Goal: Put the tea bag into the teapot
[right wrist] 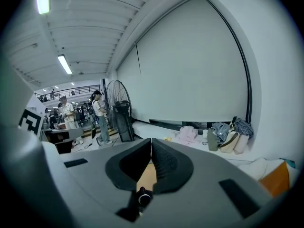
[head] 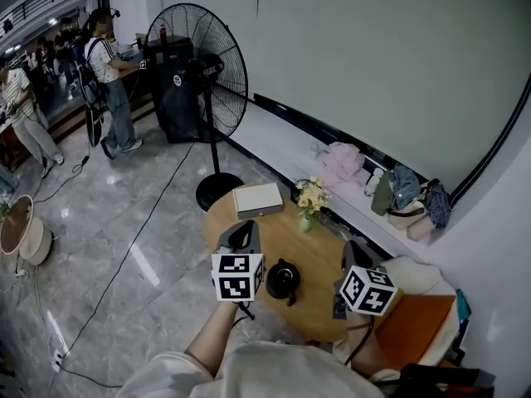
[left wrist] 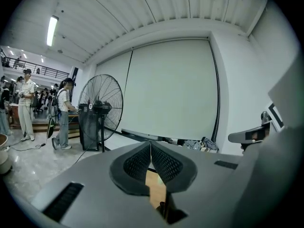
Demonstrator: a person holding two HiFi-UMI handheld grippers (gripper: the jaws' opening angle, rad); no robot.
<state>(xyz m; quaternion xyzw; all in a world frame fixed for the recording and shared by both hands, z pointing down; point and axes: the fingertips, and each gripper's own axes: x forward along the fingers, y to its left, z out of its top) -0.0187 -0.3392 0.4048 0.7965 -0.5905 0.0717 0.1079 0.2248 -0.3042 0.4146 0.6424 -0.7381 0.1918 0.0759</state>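
Observation:
A black teapot (head: pixel 282 279) stands on the round wooden table (head: pixel 315 251), between my two grippers. My left gripper (head: pixel 241 230) hovers just left of the pot, jaws pressed together with nothing between them (left wrist: pixel 150 144). A dark part of the pot (left wrist: pixel 164 208) shows low in the gap of the left gripper view. My right gripper (head: pixel 354 252) is held to the pot's right, also shut and empty (right wrist: pixel 151 140). The pot's lid knob (right wrist: pixel 144 197) peeks through below its jaws. No tea bag shows in any view.
A white box (head: pixel 258 199) and a small vase of flowers (head: pixel 309 203) sit at the table's far side. A standing fan (head: pixel 199 73) is beyond the table. Bags and clothes (head: pixel 403 191) lie on the wall ledge. People stand far left (head: pixel 112 77). An orange seat (head: pixel 415 326) is at right.

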